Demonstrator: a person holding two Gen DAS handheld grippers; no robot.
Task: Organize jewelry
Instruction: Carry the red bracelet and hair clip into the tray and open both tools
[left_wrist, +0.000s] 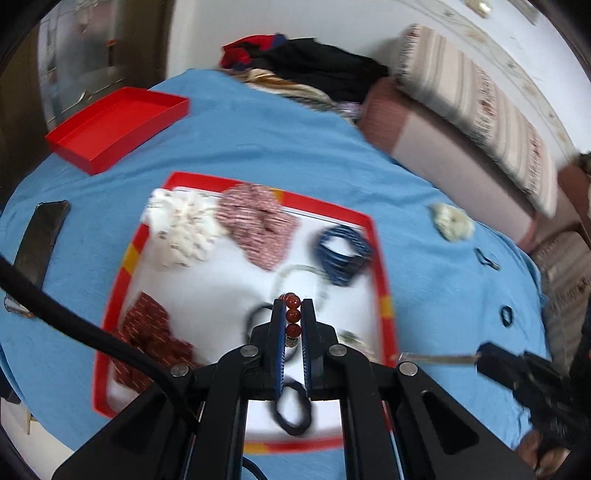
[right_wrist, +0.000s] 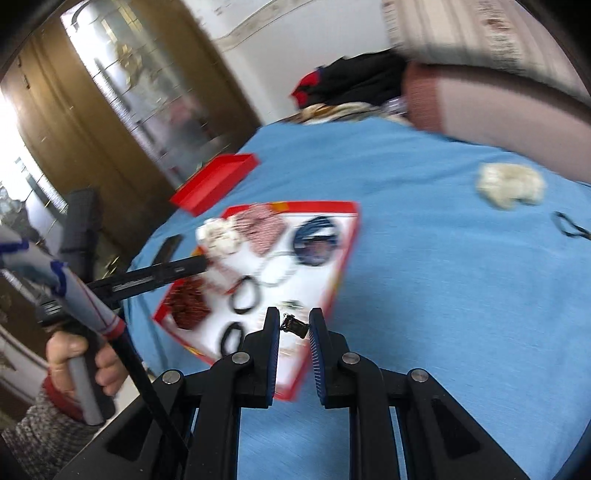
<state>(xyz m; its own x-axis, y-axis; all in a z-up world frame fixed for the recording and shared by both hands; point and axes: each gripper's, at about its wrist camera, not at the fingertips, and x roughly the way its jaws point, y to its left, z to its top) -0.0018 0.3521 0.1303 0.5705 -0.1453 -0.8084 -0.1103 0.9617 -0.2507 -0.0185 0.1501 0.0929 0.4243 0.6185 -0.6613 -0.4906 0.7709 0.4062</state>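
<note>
Surface: table under a blue cloth (left_wrist: 258, 140), sofa cushions (left_wrist: 461, 110) and a heap of clothes (left_wrist: 314, 66) behind.

Left tool (left_wrist: 293, 314): fingers clamped on a red bead bracelet (left_wrist: 292, 314), held over the red-rimmed tray (left_wrist: 382, 266).

Right tool (right_wrist: 294, 325): fingers partly apart, a small dark clip (right_wrist: 293, 326) between the tips; contact blurred, grip not certain. It hangs over the tray's near corner.

In the tray: white scrunchie (left_wrist: 181, 232), pink striped scrunchie (left_wrist: 258, 225), dark red scrunchie (left_wrist: 151, 339), blue bangles (left_wrist: 341, 254), a pale bead chain (left_wrist: 291, 273), black hair ties (left_wrist: 291, 410).

Outside the tray, on the cloth: cream scrunchie (left_wrist: 452, 221), two black hair ties (left_wrist: 506, 315) to the right, well apart; red box lid (left_wrist: 118, 125) and a phone (left_wrist: 40, 240) to the left.
</note>
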